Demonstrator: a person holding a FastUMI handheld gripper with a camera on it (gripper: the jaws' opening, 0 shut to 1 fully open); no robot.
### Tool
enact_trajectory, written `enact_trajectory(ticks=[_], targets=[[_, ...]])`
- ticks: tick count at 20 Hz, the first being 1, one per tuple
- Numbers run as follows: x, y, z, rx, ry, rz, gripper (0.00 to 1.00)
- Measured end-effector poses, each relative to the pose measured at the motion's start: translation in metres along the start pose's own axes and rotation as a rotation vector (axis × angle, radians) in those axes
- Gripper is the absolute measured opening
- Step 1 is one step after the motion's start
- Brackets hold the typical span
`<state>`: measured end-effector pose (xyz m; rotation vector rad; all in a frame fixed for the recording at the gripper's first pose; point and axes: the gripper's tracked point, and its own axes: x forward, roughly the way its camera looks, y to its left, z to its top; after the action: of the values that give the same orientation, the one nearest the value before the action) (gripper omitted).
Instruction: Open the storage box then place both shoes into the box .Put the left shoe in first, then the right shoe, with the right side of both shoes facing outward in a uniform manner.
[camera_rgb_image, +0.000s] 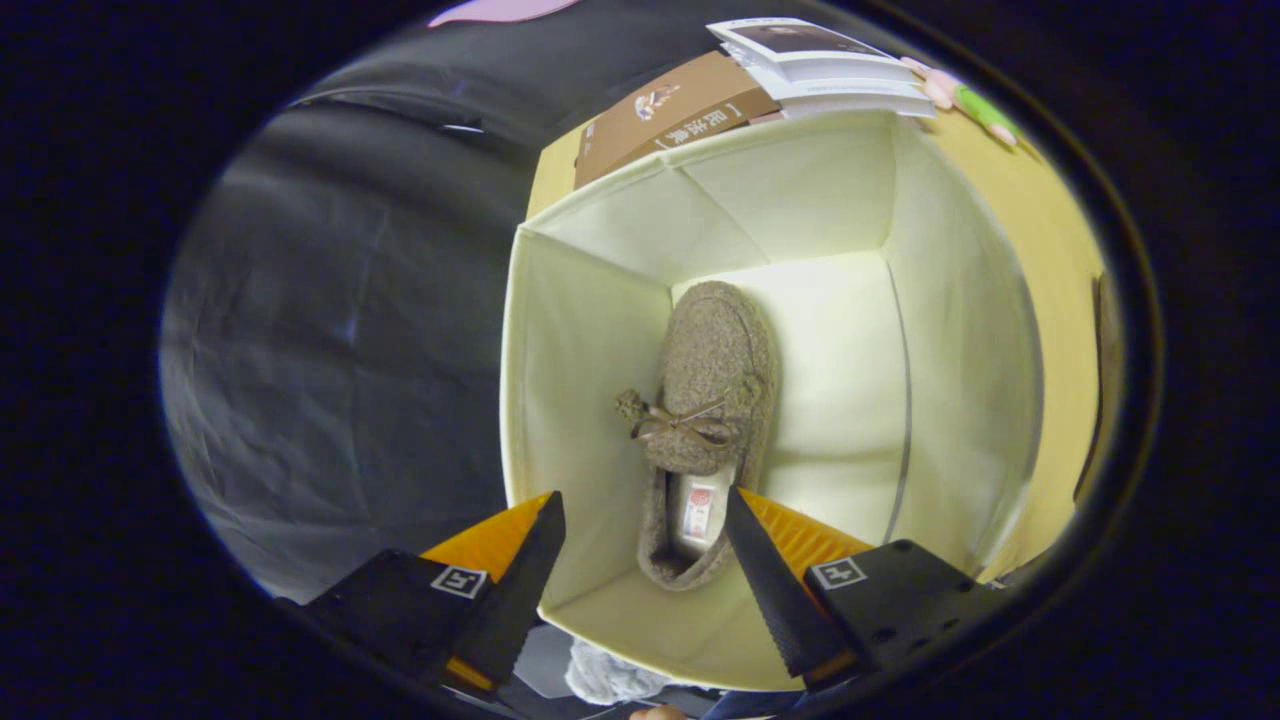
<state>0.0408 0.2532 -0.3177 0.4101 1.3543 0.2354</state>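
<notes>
One shoe (705, 420) lies on the floor of the open storage box (590, 330) beside its left wall, my gripper (645, 545) spread wide and empty above; risk: the second shoe could land turned differently.

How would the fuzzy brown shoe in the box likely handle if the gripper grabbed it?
The shoe looks fleecy and soft, so probably light and squashy, grippy rather than slippery. Lying flat in the box, it seems unlikely to roll. The gripper hangs open above it.

Brown cardboard box (670, 115), stacked white booklets (820, 65) and a green pen (980, 108) on the yellow table (1055, 250).
</notes>
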Motion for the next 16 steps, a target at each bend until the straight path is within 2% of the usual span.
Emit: enact_trajectory(ticks=[6,11,16], targets=[[-0.061,0.011,-0.005,0.004,0.015,0.129,1.0],[-0.12,-0.019,-0.005,-0.037,0.0,0.122,1.0],[-0.183,-0.059,0.003,-0.119,-0.081,0.112,1.0]])
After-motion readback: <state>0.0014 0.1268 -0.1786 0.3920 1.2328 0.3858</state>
